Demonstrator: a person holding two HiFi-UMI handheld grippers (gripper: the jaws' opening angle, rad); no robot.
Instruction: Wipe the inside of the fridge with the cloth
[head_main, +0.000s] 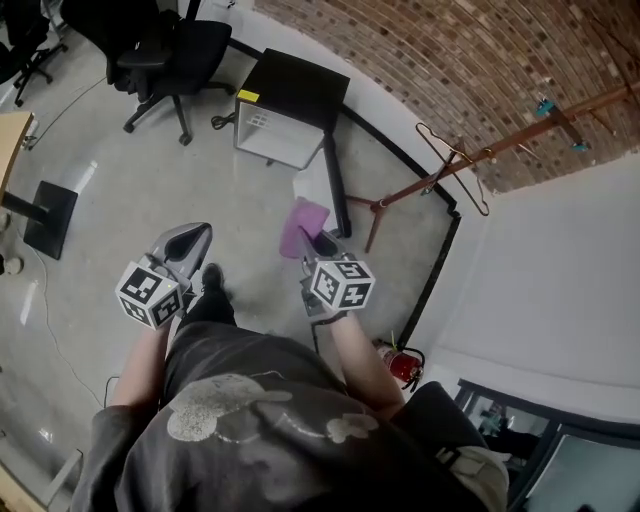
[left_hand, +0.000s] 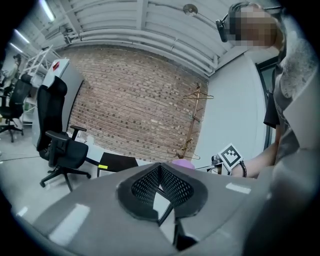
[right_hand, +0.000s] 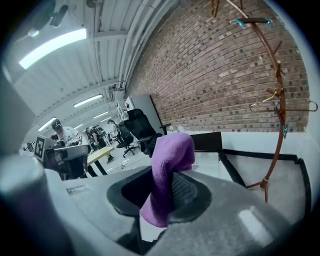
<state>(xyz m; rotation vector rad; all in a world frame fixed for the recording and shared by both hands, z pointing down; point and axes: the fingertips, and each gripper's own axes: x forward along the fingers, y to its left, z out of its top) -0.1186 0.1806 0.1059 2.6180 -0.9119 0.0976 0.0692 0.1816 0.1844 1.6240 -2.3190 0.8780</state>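
Grey concrete floor (head_main: 120, 190) below brick wall (head_main: 420, 60); small fridge (head_main: 285, 115) upper centre. Purple cloth (head_main: 303, 225) pinched in right gripper (head_main: 322, 243) at centre, well apart from fridge. Left gripper (head_main: 193, 235) jaws together, empty. Only in right gripper view: people at desks (right_hand: 65, 145), left edge.

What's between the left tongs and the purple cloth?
Nothing but bare grey floor, going by the head view: the left tongs, shut and empty, sit apart from the cloth pinched in the right tongs.
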